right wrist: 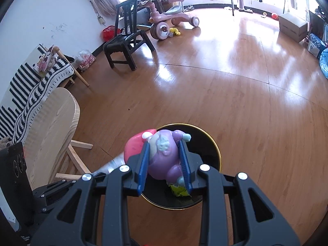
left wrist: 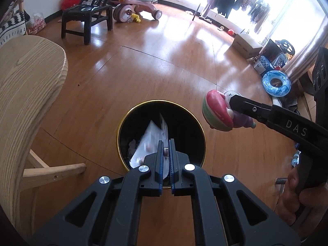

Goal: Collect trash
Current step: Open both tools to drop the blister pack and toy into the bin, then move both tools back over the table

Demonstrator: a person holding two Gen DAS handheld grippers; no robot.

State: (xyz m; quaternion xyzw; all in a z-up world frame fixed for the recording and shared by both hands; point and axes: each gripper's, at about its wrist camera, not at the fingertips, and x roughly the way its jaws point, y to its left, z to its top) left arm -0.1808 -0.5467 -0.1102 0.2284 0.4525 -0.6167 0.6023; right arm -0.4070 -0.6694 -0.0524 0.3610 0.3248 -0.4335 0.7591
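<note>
Right wrist view: right gripper clamps the toy figure above the bin rim; left gripper, closed on a clear wrapper, may block the drop.

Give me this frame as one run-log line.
left gripper: shut on clear wrapper over bin | right gripper: shut on toy figure above bin | nothing dropped yet

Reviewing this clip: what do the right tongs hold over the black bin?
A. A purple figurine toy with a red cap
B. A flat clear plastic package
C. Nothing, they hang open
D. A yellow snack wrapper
A: in the right wrist view the right tongs press their blue pads on both sides of the purple figurine toy, above the gold-rimmed bin; the clear package is in the left tongs.
</note>
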